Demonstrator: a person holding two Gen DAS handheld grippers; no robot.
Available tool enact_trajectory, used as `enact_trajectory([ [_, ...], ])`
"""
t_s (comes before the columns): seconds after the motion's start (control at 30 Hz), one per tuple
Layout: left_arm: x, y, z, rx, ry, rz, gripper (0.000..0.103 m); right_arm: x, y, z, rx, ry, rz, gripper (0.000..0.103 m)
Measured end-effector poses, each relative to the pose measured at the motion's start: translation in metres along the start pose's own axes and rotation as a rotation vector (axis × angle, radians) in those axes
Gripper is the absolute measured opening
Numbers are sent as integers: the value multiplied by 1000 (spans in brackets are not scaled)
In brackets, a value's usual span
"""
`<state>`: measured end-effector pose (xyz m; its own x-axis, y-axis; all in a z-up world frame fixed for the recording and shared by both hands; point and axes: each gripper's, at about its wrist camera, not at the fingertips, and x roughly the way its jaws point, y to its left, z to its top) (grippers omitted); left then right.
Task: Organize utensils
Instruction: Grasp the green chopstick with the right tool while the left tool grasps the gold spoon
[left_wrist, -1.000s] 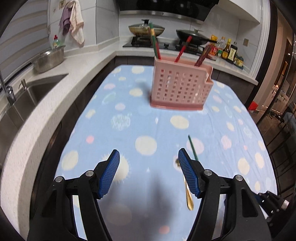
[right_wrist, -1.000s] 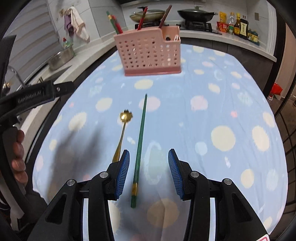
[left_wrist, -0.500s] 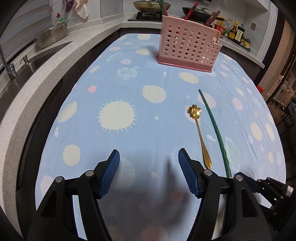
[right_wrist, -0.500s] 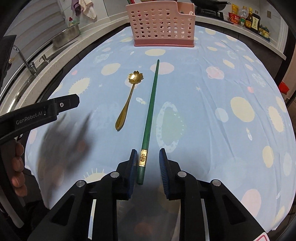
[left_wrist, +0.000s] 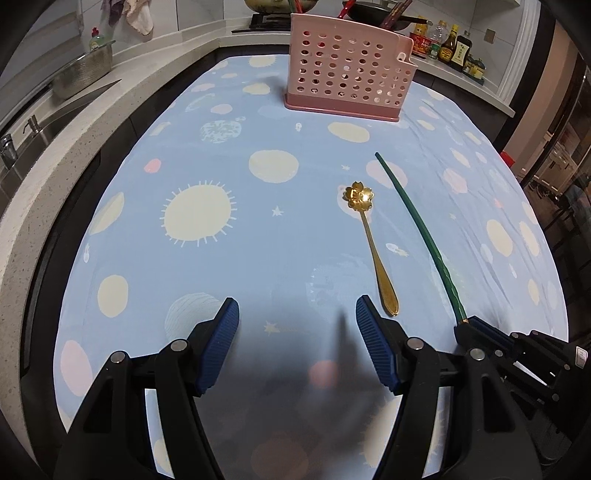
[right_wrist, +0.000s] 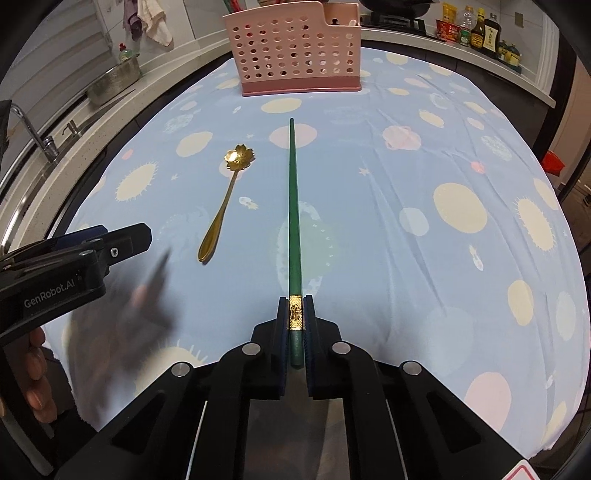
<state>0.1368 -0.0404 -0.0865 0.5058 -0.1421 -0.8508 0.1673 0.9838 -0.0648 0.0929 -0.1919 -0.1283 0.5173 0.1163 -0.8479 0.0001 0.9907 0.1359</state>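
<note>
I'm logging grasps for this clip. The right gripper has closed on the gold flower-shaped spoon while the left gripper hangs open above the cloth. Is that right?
Not quite. The right gripper has closed on the green chopstick at its gold band, as the right wrist view shows. The gold flower-shaped spoon lies untouched on the blue dotted cloth. The left gripper does hang open.

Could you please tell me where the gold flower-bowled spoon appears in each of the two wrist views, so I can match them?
Left wrist view: the gold spoon lies right of centre, between the left gripper and the green chopstick.
Right wrist view: the spoon lies left of centre, to the left of the chopstick.
Shared landmark: the pink utensil basket at the cloth's far end.
</note>
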Motion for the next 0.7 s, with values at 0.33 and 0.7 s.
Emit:
enact_trajectory([
  [0.33,9,-16,4,8,27,-60,63,1,-11,-1,41,-4,4,7],
  [0.7,28,-34,5,20,48,-128,49,1,-12,-2,48,-7,12,7],
])
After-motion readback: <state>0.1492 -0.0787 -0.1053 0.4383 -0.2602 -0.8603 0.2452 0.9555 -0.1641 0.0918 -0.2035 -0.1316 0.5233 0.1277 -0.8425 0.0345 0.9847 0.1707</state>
